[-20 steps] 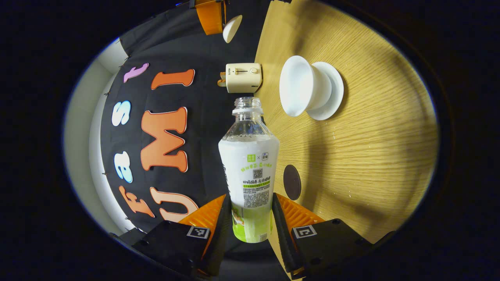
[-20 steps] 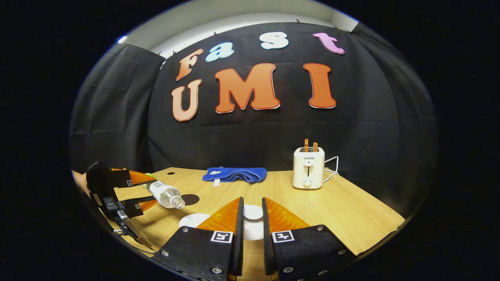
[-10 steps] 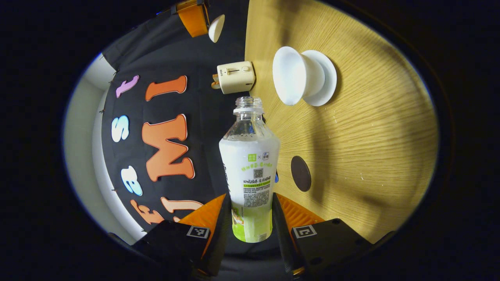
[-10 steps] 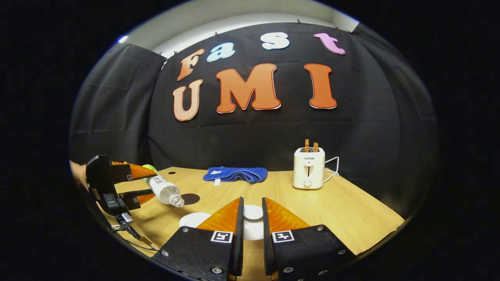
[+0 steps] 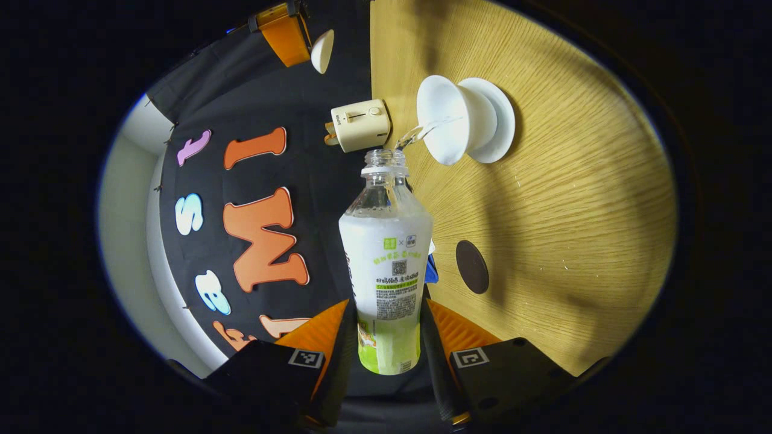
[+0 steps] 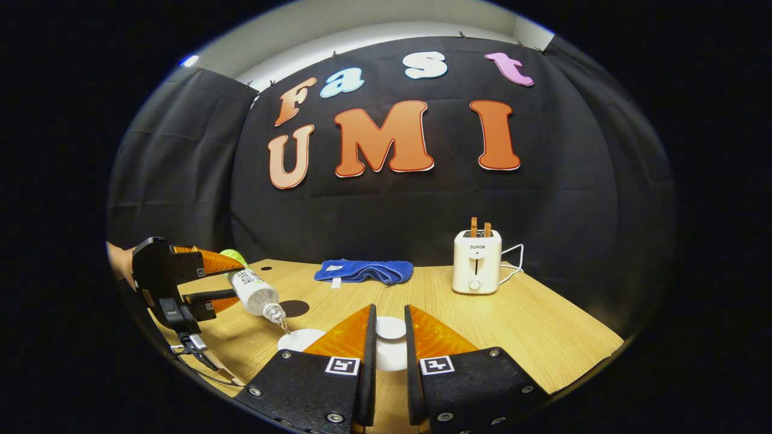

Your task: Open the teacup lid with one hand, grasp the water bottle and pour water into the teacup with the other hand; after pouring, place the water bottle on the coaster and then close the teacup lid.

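White porcelain marks the teacup, which stands uncovered on its saucer at about 1 o'clock in the left gripper view, so the lid-opening step reads as done. Your left gripper clamps the water bottle low on its labelled body, both orange ribbed fingers pressing its sides, and you hold it tipped with the open neck toward the cup. A thin clear stream arcs from the mouth into the cup's bowl, so by this evidence pouring is under way and not finished. In the right gripper view the same bottle slants down from 9 o'clock over the white rim beside your right gripper. That gripper is closed narrowly on the white teacup lid, held up between its fingertips. Left to do: right the bottle, set it on the dark round coaster, which lies flat and bare on the table at about 3 o'clock, well apart from the cup, then replace the lid. As to materials, the bottle is thin clear plastic with a glossy white-and-green wrap and a threaded neck; the cup flares like a funnel, smooth and glazed; the table shows pale wood grain. A cream toaster and a soft blue cloth sit toward 12 o'clock.
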Available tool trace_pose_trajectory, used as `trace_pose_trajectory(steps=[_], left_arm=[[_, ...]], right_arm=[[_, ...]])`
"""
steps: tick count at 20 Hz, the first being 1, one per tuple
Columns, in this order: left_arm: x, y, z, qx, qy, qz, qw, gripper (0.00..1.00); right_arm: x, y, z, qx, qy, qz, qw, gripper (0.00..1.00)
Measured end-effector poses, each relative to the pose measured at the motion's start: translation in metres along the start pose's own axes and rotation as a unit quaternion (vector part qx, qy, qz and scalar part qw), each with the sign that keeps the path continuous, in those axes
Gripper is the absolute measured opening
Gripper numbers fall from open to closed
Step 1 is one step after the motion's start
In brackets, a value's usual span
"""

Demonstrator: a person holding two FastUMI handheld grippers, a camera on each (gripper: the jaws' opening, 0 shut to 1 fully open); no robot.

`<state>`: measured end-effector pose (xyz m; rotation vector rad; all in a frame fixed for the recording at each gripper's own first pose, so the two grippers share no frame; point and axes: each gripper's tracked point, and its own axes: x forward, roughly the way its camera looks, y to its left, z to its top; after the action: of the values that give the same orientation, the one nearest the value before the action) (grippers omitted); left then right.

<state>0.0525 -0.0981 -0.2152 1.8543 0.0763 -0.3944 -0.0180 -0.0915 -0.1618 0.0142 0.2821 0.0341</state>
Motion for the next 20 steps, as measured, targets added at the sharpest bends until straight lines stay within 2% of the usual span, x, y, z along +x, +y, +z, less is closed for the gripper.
trace_pose_trajectory(steps=[1, 2, 6, 7, 14, 20], left_arm=[[0.0, 0.001, 0.0, 0.003, -0.001, 0.002, 1.0, 0.63], [0.001, 0.002, 0.0, 0.006, -0.001, 0.004, 1.0, 0.6], [0.0, 0.005, -0.001, 0.022, 0.001, 0.011, 1.0, 0.63], [0.0, 0.008, -0.001, 0.03, 0.002, 0.016, 0.999, 0.6], [-0.003, 0.022, 0.0, 0.061, 0.006, 0.04, 0.997, 0.63], [-0.008, 0.032, 0.003, 0.093, 0.011, 0.066, 0.993, 0.6]], right_arm=[[0.0, 0.0, 0.001, 0.0, -0.001, 0.0, 1.0, 0.22], [-0.001, 0.0, 0.001, -0.001, 0.0, 0.0, 1.0, 0.22], [-0.001, 0.0, 0.001, -0.001, -0.003, 0.002, 1.0, 0.22], [-0.002, 0.001, 0.001, -0.002, -0.002, 0.004, 1.0, 0.22], [-0.002, 0.008, 0.001, -0.016, -0.002, 0.013, 1.0, 0.22], [-0.003, 0.01, 0.003, -0.017, -0.004, 0.016, 1.0, 0.22]])
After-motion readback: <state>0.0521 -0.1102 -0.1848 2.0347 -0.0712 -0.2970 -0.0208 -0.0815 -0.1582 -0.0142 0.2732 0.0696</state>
